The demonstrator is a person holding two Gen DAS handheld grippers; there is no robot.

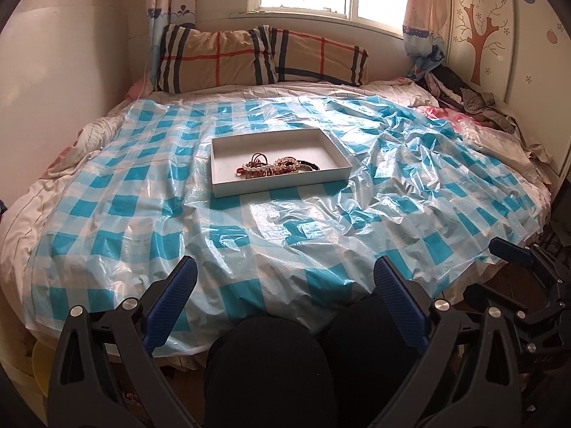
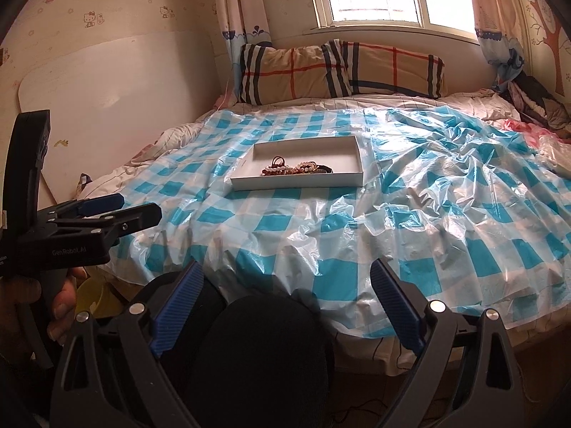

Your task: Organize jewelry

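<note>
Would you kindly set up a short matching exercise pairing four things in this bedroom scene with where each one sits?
1. shallow white cardboard tray
2. tangle of beaded bracelets
3. tan plaid pillows
4. blue-and-white checked plastic sheet

A. inside the tray
B. at the head of the bed, under the window
C. spread over the bed
D. on the plastic sheet

Pairs: 1-D, 2-A, 3-B, 4-C

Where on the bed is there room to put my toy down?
The checked plastic sheet is bare between the white box and the bed's near edge, and left of the box. Far right, a clothes pile crowds it.
</note>
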